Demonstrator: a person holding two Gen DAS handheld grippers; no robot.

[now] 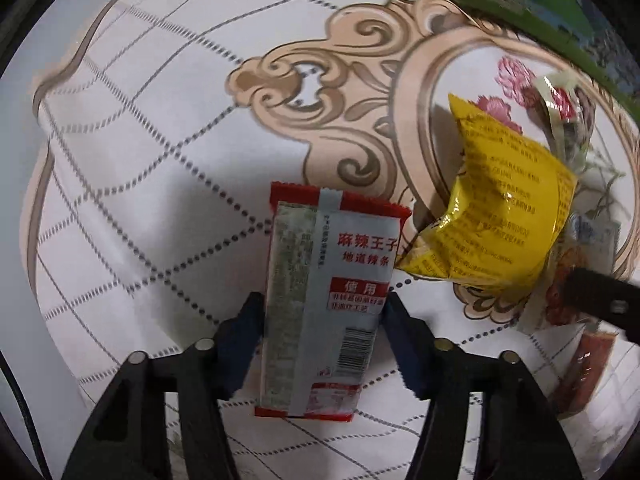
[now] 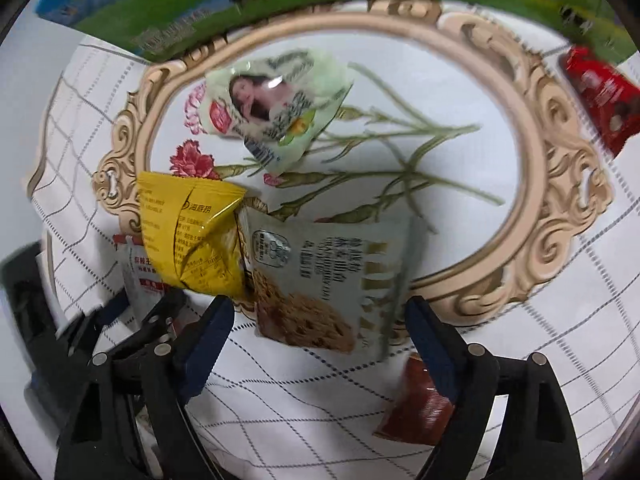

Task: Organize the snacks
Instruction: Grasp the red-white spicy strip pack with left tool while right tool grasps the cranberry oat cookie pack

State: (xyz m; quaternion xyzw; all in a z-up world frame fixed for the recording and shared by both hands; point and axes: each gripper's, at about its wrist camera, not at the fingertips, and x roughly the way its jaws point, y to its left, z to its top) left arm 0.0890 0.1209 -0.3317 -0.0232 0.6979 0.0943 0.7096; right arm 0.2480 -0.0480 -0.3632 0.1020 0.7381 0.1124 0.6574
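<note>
Left wrist view: the left gripper (image 1: 320, 308) is clamping a flat red-and-silver foil snack packet (image 1: 324, 296) by its long edges, both blue pads pressing against the wrapper. The packet is showing its back face: grey centre seam, red Chinese lettering, a red label block, a barcode near the lower end, red crimped ends. It is pointing away from the camera over the white grid-patterned tablecloth surface (image 1: 140, 200).

To its right, a crumpled yellow foil snack bag (image 1: 508, 212) with fine dark print is lying on the beige scroll border, its lower corner just beside the red packet's edge; whether they touch is not clear. Beyond it, a pale green snack packet (image 1: 560, 112) is sitting on the printed flowers. A green-and-blue printed box (image 1: 540, 8) is standing along the far edge.

Right wrist view: the right gripper (image 2: 320, 320) is spread wide with nothing between its fingers. Ahead of it, a silver-grey cookie packet (image 2: 324, 280) picturing a brown cookie is lying on the surface, its left edge tucked against the yellow bag. A brownish-red translucent sachet (image 2: 420, 408) is lying by the right finger. A dark red wrapped snack (image 2: 600, 96) is lying at the far right, well apart from the others.
</note>
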